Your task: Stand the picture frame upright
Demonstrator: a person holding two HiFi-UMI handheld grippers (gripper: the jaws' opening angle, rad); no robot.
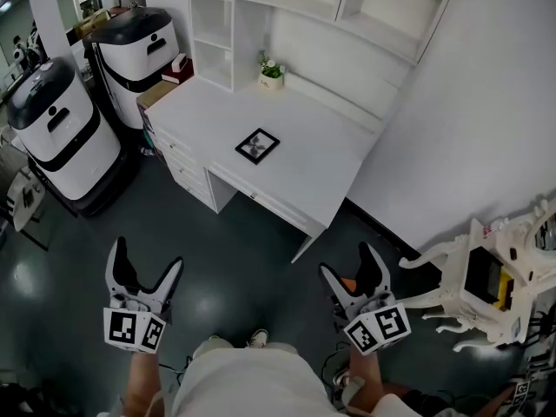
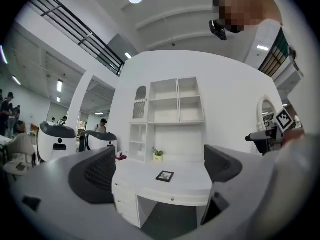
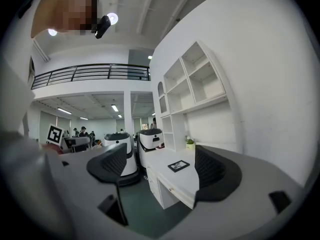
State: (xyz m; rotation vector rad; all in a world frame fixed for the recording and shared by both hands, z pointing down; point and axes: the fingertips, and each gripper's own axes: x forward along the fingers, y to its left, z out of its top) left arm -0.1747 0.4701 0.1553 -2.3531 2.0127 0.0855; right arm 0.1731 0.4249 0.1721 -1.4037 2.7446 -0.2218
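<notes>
White desk (image 1: 306, 174) edge well ahead, picture frame (image 1: 258, 146) flat mid-top; left gripper (image 1: 148, 254) and right gripper (image 1: 345, 260) jaws apart, empty

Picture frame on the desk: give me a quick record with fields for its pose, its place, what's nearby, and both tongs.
frame: small black picture frame, lying flat, face up
place: white desk, near the middle of its top
nearby: small potted plant at the desk's back
left tongs: open, empty, short of the desk
right tongs: open, empty, short of the desk
</notes>
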